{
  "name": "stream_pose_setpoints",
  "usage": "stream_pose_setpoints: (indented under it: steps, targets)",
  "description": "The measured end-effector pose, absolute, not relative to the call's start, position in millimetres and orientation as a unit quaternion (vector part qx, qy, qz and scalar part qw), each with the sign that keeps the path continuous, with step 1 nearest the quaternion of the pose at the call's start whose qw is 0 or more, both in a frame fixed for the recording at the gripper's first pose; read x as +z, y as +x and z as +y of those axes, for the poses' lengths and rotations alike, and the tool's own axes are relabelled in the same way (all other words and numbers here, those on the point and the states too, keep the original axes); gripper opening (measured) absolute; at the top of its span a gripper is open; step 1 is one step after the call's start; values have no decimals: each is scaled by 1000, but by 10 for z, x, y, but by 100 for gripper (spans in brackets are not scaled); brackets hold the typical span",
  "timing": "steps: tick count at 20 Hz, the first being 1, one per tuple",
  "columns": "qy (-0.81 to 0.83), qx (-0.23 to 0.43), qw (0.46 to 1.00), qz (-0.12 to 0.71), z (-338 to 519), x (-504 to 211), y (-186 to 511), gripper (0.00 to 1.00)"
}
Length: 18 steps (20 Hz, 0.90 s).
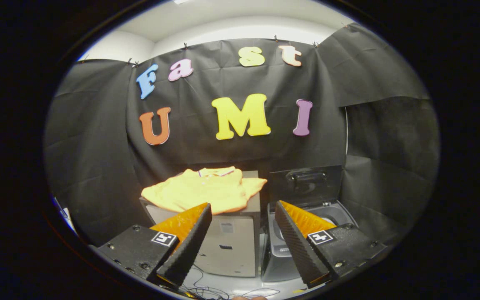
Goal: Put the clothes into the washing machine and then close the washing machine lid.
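Note:
A yellow shirt (pixel 206 191) lies spread flat on top of a light grey box-shaped unit (pixel 227 246), beyond my left finger. To its right stands a small top-loading washing machine (pixel 340 214) with its dark lid (pixel 305 183) raised upright at the back. Its tub opening is partly hidden behind my right finger. My gripper (pixel 243 212) is open, well short of both, with nothing between its fingers.
Black cloth walls close the booth behind and on both sides. Thin cables (pixel 206 287) trail over the pale floor below the grey unit. A narrow gap separates the unit from the washing machine.

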State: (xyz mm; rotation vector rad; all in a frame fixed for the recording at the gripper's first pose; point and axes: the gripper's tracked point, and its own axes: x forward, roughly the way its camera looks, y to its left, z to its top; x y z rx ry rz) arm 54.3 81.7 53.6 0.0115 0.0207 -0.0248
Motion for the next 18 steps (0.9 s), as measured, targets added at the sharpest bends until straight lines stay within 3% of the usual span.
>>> stream_pose_setpoints:
  steps: [10, 18]
  targets:
    - [-46, 45, 996, 55, 1366, 1074, 1565, 100]
    - [-46, 101, 977, 181, 1618, 948, 2593, 100]
